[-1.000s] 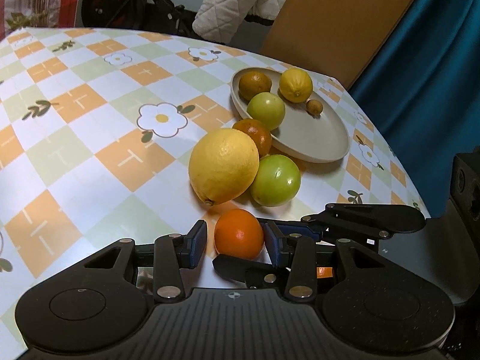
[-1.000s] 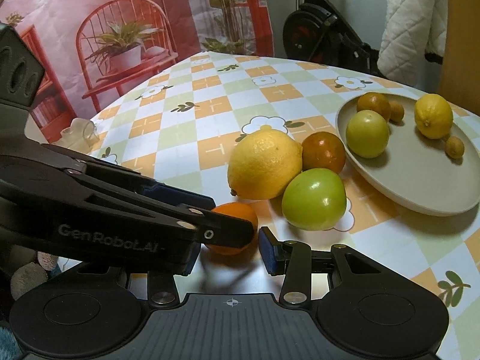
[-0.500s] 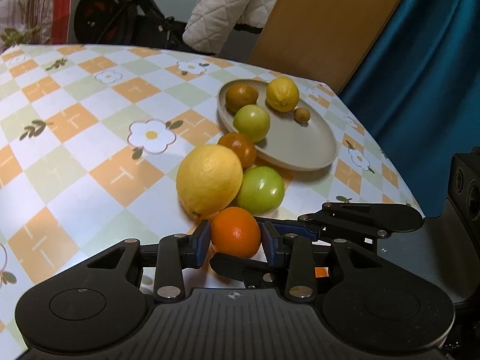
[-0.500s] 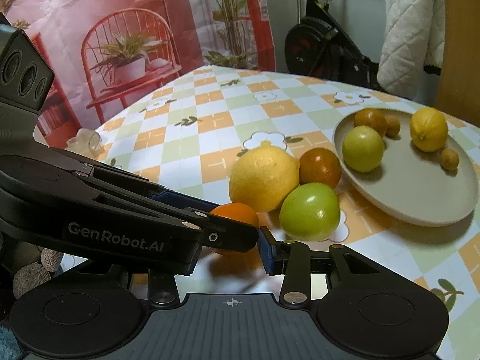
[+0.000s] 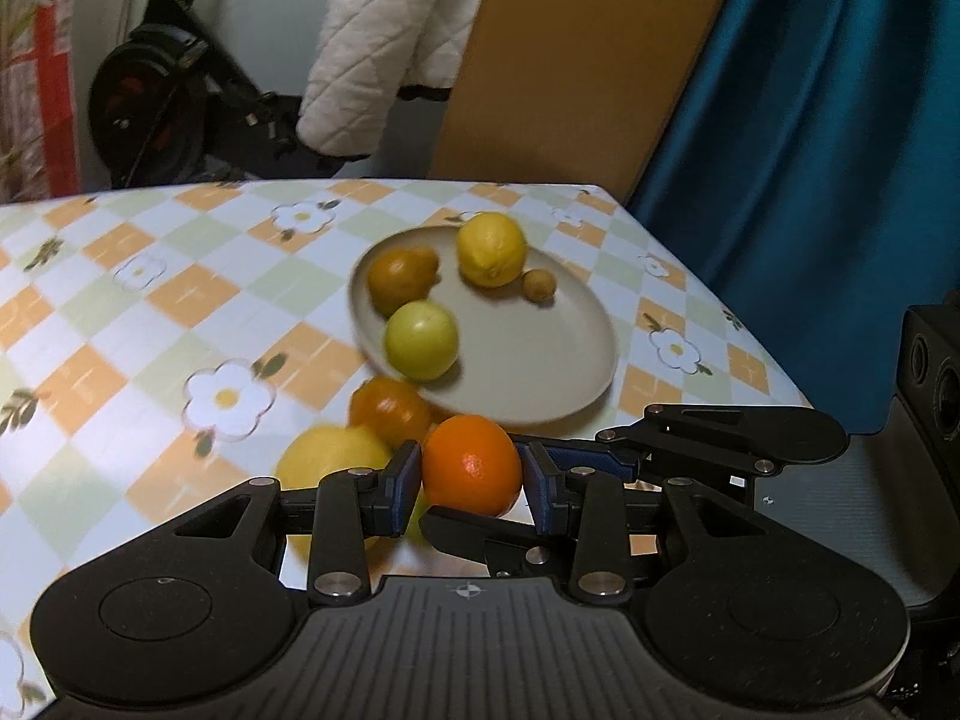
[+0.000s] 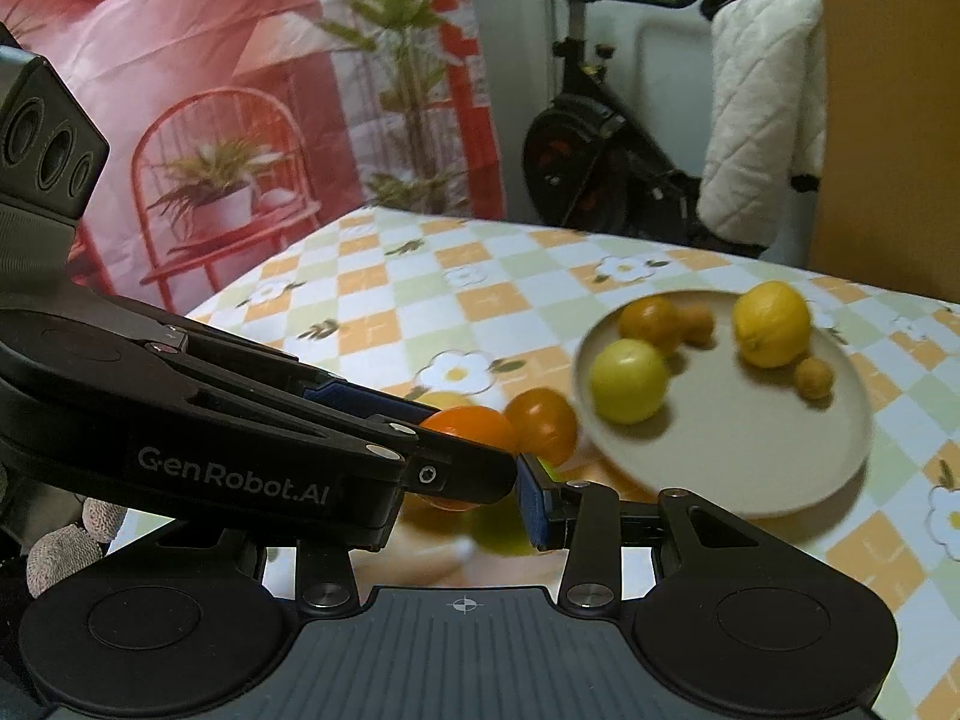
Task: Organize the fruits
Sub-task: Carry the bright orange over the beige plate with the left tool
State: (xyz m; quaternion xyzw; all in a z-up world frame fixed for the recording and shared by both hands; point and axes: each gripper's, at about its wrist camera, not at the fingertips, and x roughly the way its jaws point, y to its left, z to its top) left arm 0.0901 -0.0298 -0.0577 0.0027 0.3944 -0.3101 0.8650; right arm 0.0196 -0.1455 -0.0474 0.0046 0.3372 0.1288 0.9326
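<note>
Orange tangerine (image 5: 471, 464) is clamped in the left claw (image 5: 471, 476), lifted clear to reach the plate (image 5: 540, 396); can't tell the right claw's (image 6: 480, 501) state, half-hidden.

Four fruits on plate (image 5: 540, 384), large lemon (image 5: 327, 459) before it

The only readable writing is the brand "GenRobot.AI", in pale grey letters on the black side of the left gripper (image 6: 468, 483), as the right wrist view shows it, running along the arm that leads to its fingers (image 6: 354, 399). No other words, labels or numbers can be read: the fruit, the plate and the patterned cloth on the surface (image 5: 120, 324) carry none.
</note>
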